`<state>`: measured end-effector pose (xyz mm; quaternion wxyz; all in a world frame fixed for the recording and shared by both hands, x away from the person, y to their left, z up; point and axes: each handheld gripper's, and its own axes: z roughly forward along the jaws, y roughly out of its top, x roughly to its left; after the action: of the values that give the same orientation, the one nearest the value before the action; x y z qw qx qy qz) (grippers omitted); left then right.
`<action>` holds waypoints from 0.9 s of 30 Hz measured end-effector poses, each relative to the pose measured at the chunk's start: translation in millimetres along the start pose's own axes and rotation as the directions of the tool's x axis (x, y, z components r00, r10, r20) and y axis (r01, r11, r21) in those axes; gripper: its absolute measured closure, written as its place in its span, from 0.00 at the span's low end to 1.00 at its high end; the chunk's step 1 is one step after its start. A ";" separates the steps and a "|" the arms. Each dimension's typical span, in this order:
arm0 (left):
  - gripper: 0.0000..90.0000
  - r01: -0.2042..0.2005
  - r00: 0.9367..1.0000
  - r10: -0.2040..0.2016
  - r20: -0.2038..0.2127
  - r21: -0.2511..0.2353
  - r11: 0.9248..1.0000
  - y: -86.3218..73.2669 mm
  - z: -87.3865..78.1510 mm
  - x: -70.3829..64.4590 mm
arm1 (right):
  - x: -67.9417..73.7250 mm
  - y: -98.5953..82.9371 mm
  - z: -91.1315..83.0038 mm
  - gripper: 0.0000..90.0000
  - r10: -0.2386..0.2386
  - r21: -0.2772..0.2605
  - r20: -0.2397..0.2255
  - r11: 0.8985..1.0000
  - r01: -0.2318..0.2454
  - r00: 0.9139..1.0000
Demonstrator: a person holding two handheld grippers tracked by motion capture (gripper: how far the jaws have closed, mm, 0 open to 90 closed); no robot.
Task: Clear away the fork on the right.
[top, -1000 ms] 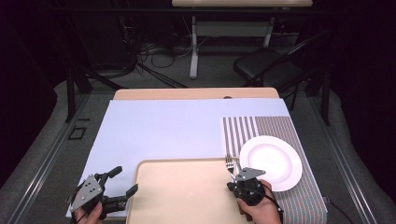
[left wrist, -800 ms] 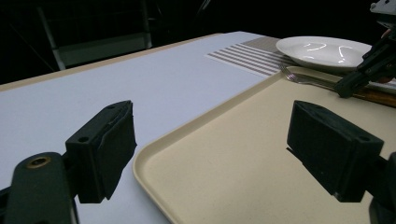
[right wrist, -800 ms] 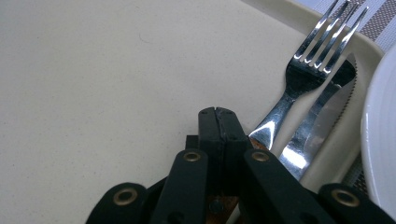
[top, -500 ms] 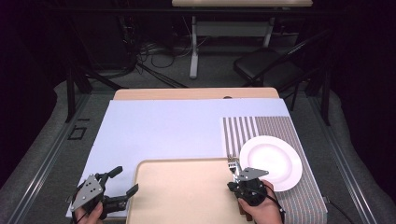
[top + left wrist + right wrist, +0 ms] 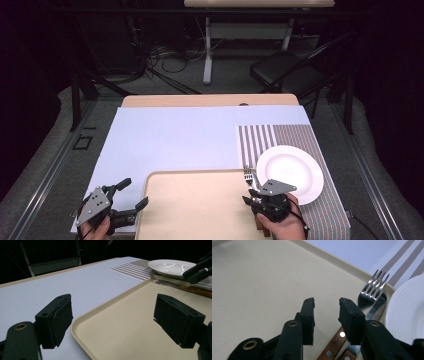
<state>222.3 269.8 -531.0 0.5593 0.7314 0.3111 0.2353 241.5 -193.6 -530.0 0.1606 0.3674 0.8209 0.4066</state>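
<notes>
Since a second ago nothing has shifted: right gripper point(image 5: 326, 315) hovers part-open over the fork point(image 5: 372, 290); left gripper point(image 5: 112, 322) stays open, idle.

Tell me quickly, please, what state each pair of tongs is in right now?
Left tongs: open, holding nothing, over the tray's corner.
Right tongs: open, holding nothing, just above the fork and the knife.

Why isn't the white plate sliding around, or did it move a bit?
No. In the high view the white plate sits on the same part of the striped placemat as before, right of the fork at the tray edge.
</notes>
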 end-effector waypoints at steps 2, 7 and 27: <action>0.17 0.001 1.000 -0.001 0.000 -0.001 1.000 0.0 0.1 -0.2 | 0.4 0.9 -2.2 0.66 -0.001 -0.009 0.006 1.000 0.001 1.000; 0.17 0.001 1.000 -0.001 0.000 -0.003 1.000 0.3 -0.4 -0.7 | -0.6 3.7 -9.1 0.56 0.017 -0.038 0.006 0.999 -0.017 1.000; 0.17 -0.001 1.000 0.001 -0.003 -0.003 1.000 0.5 -0.9 -0.6 | -14.1 9.2 -40.6 0.16 0.065 -0.139 0.081 0.989 -0.054 0.995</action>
<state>221.4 269.9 -530.3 0.5600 0.7302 0.3114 0.2372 232.6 -222.6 -498.2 0.2078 0.3969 0.7723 0.4503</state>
